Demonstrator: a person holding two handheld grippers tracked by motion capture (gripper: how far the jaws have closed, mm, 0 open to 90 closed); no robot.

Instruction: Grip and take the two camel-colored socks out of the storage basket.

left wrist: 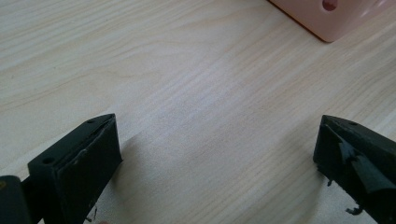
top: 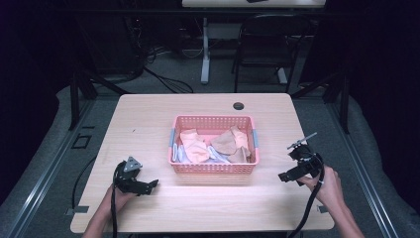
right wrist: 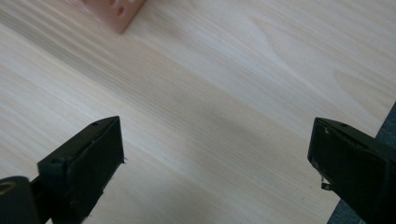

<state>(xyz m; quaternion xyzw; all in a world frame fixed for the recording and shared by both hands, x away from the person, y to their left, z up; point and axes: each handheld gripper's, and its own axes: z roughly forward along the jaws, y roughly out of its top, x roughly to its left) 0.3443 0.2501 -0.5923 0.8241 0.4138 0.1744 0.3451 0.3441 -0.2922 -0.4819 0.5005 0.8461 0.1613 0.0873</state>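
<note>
A pink plastic basket (top: 213,167) stands in the middle of the light wooden table (top: 148,119), holding several peach and white cloths (top: 195,146). My left gripper (top: 148,187) rests low over the table at the front left of the basket, jaws wide apart with bare wood between them (left wrist: 217,154). My right gripper (top: 289,173) hovers to the right of the basket, also open and empty (right wrist: 217,158). A corner of the basket (left wrist: 327,18) appears in the left gripper view, and another corner of the basket (right wrist: 114,11) in the right gripper view.
A round cable hole (top: 238,105) sits near the table's far edge. Beyond the table stand a black chair (top: 262,49) and a white desk leg (top: 205,49). In the right gripper view the table's edge (right wrist: 364,121) lies close on the right.
</note>
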